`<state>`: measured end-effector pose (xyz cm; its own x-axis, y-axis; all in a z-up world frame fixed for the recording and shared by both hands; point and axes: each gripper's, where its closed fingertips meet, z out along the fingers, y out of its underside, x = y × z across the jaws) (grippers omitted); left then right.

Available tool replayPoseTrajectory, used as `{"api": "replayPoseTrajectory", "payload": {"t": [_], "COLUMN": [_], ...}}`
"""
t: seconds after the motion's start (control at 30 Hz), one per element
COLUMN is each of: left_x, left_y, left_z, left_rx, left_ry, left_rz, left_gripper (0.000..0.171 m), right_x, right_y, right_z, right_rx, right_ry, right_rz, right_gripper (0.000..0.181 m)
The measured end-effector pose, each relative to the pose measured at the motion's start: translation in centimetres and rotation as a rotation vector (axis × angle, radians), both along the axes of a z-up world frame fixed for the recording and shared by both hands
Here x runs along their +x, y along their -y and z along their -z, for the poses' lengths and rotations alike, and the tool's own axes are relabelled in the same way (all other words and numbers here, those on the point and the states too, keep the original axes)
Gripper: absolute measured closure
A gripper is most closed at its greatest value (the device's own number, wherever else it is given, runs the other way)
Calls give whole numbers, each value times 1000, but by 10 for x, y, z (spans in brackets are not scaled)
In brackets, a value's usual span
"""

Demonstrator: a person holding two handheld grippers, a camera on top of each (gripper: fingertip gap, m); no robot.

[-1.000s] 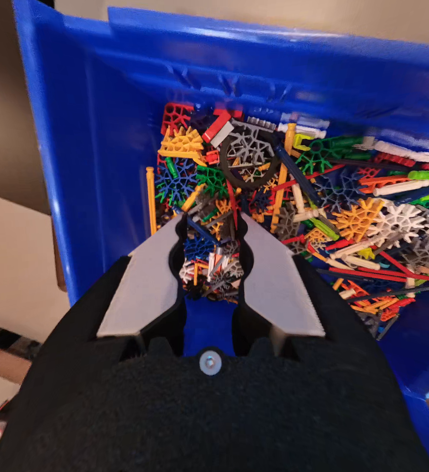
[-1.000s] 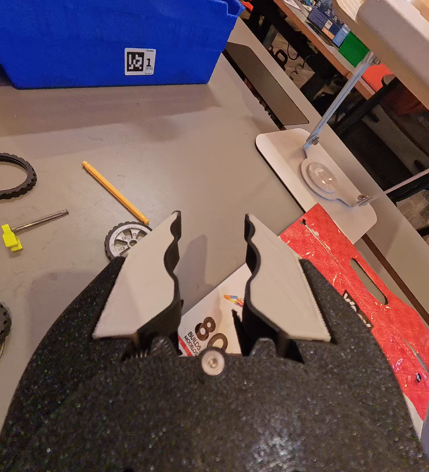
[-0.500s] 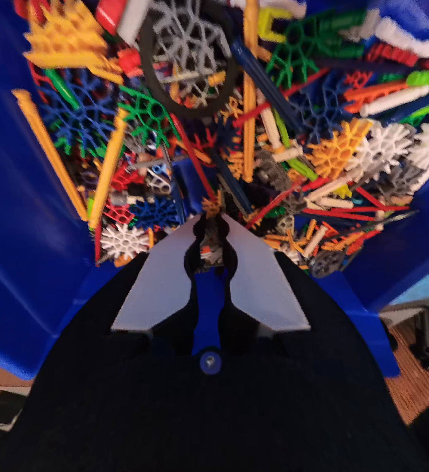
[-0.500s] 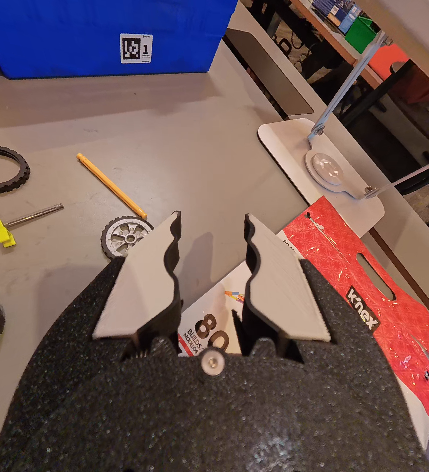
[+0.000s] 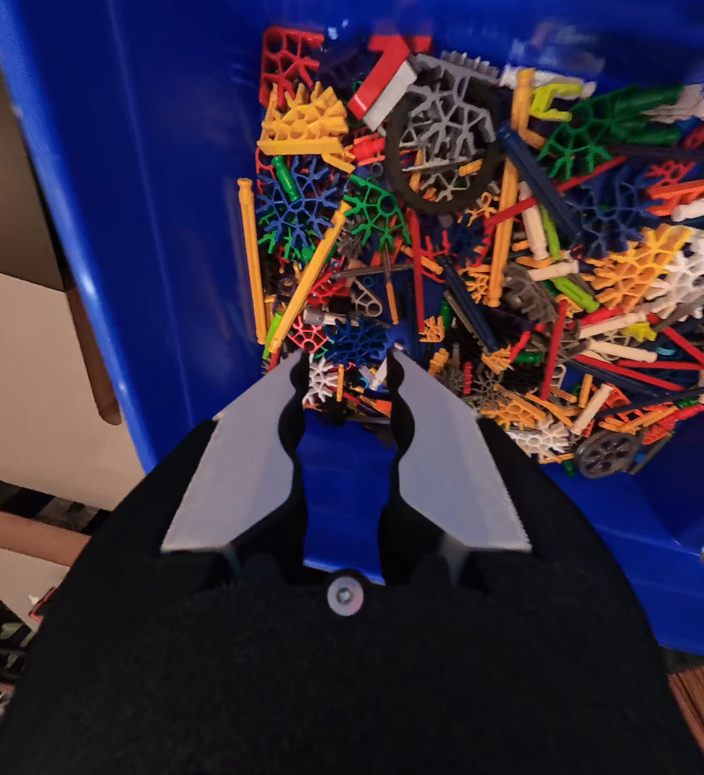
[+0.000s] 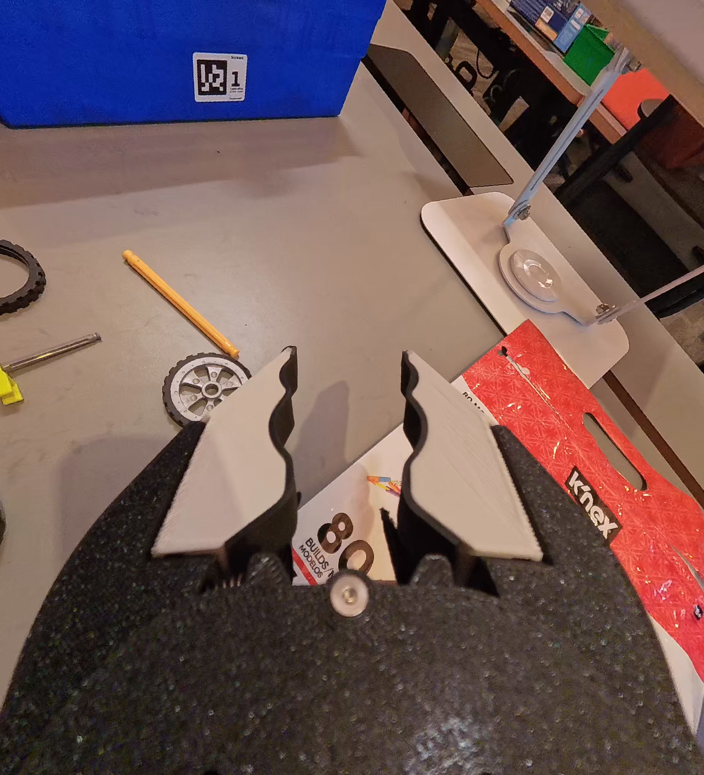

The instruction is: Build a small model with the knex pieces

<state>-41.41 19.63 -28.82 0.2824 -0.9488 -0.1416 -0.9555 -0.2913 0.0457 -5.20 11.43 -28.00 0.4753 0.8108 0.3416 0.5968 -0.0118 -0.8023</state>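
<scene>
- The left gripper [image 5: 344, 360] is spread apart and empty, poised at the near edge of a heap of plastic construction pieces [image 5: 488, 260] inside a blue bin [image 5: 153, 167]; its tips seem not to touch them, though blur hides this.
- A blue snowflake connector [image 5: 356, 340] lies just beyond the tips.
- The right gripper [image 6: 348, 356] is released, above a grey table [image 6: 300, 218].
- Beside its left finger lies a small grey wheel [image 6: 205, 390], with an orange rod [image 6: 180, 302] just beyond; a red packaging card [image 6: 585, 453] lies under its right finger.

Blue bin [image 5: 165, 209] holds red, yellow, green, white, seemingly grey building pieces [image 5: 488, 272]; grey counter [image 6: 300, 251] bears an orange rod [image 6: 180, 302] and red packet [image 6: 572, 453].
</scene>
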Motion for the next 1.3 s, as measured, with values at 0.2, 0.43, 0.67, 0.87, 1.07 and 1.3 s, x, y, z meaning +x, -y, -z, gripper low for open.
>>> {"api": "replayPoseTrajectory", "payload": {"t": [0.2,0.43,0.67,0.87,1.07,1.3], "left_x": [-5,-20,-18,31,49,38], "left_y": [7,30,29,3,14,31], "left_z": [30,24,12,8,20,32], "left_rx": [-89,-172,-144,-15,-110,-201], "left_ry": [-63,-83,-33,96,73,55], "left_rz": [15,-10,-19,93,159,126], "left_gripper": [147,171,155,133,131,169], "right_x": [1,0,0,0,2,1], "right_y": [0,0,-1,-1,-1,0], "right_z": [0,3,4,4,5,6], "right_rx": [-3,-11,-15,-17,-20,-25], "right_ry": [-5,2,3,-1,-1,3], "right_rz": [1,-1,-1,-1,4,-1], "right_gripper": [132,131,132,132,131,131]}}
